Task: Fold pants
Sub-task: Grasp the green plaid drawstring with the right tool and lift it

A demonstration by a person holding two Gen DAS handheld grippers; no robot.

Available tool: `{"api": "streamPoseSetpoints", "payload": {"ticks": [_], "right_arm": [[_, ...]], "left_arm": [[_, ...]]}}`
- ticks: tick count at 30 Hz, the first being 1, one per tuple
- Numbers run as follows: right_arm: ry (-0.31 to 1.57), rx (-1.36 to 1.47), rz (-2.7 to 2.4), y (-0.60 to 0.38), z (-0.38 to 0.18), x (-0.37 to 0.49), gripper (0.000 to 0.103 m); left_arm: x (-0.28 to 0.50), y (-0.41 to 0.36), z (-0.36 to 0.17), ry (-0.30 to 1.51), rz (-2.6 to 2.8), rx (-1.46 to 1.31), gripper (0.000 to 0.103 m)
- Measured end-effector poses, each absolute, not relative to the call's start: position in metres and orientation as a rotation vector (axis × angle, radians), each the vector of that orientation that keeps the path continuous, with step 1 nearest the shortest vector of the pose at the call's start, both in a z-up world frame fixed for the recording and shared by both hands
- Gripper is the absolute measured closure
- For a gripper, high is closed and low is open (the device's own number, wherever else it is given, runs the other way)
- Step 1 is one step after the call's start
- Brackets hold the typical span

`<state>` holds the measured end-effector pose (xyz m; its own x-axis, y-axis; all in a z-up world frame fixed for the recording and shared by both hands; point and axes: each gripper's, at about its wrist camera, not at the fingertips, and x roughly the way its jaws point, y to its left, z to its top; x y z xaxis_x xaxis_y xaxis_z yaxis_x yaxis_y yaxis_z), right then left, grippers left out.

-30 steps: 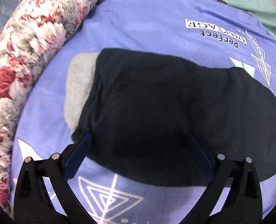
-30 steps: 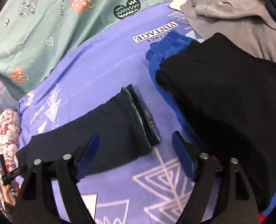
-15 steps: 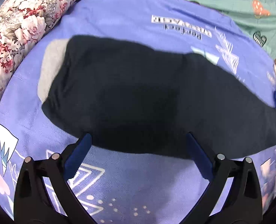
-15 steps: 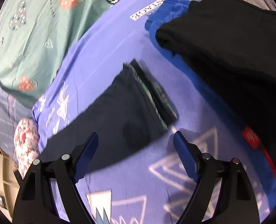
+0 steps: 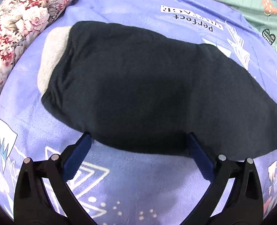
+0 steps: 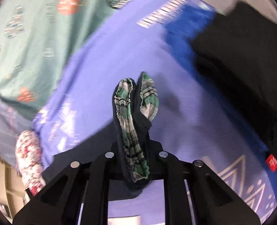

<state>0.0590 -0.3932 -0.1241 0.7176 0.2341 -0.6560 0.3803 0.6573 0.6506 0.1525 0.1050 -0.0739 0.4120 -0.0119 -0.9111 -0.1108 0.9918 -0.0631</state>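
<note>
The dark navy pants (image 5: 138, 93) lie flat on the purple printed blanket (image 5: 119, 178), their grey-lined waistband (image 5: 52, 56) at the left. My left gripper (image 5: 138, 150) is open, its blue-padded fingers (image 5: 78, 155) at the near edge of the pants, holding nothing. My right gripper (image 6: 135, 155) is shut on the cuffs of the pants (image 6: 132, 123), which stand up from the jaws and show green plaid lining. The rest of the leg trails down and left.
A floral quilt roll (image 5: 16, 24) lies along the left. A teal printed sheet (image 6: 35, 28) is behind the blanket. At the right is a pile of black clothing (image 6: 241, 60) on blue clothing (image 6: 181, 30), with a grey garment behind.
My right gripper has closed on the cuff end of the pants and lifted it off the blanket. My left gripper stays open and has shifted slightly along the pants' near edge.
</note>
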Motion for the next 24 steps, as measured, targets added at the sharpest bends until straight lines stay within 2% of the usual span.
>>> {"api": "streamPoseSetpoints", "payload": {"ticks": [4, 8, 20, 22, 24], "right_arm": [[0.751, 0.746, 0.038, -0.339, -0.064, 0.067, 0.088], [0.782, 0.66, 0.163, -0.272, -0.042, 0.089, 0.088], [1.002, 0.431, 0.271, -0.099, -0.107, 0.151, 0.087], [1.016, 0.384, 0.26, -0.089, -0.114, 0.154, 0.081], [1.031, 0.349, 0.275, -0.085, -0.118, 0.155, 0.058]], "left_arm": [[0.143, 0.107, -0.068, 1.109, 0.062, -0.14, 0.002], [0.136, 0.11, -0.067, 1.097, 0.029, -0.169, 0.002], [0.127, 0.141, -0.054, 1.056, 0.027, -0.228, 0.002], [0.129, 0.142, -0.056, 1.063, 0.03, -0.235, 0.002], [0.133, 0.143, -0.06, 1.076, 0.027, -0.241, 0.002]]}}
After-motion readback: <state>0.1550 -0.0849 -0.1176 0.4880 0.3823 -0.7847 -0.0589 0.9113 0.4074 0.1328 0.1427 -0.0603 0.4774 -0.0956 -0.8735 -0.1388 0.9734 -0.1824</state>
